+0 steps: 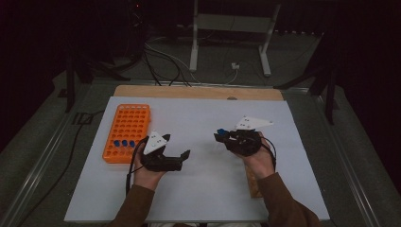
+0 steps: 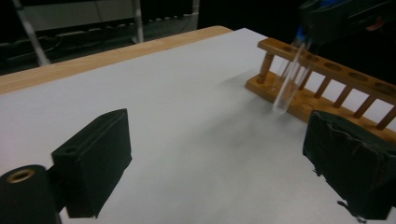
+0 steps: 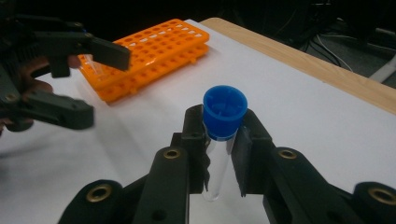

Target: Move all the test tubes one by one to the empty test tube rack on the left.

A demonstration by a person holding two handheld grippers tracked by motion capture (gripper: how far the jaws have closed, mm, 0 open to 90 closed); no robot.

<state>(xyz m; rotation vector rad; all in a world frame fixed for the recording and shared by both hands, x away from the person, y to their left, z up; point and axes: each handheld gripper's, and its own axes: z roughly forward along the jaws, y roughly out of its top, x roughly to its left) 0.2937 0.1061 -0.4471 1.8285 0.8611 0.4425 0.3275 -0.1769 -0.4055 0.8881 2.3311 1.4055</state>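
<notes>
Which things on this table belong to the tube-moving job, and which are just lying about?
In the job:
- blue-capped test tube, clamped in the right gripper
- wooden tube rack, close behind the tube
- orange tube rack, with blue-capped tubes in its near row
- left gripper, open and empty

Lying about:
- cables on the floor
- white frame legs beyond the table

Brown sleeves [image 1: 142,201] — black hand-held grippers (grey plates, brass screws).
</notes>
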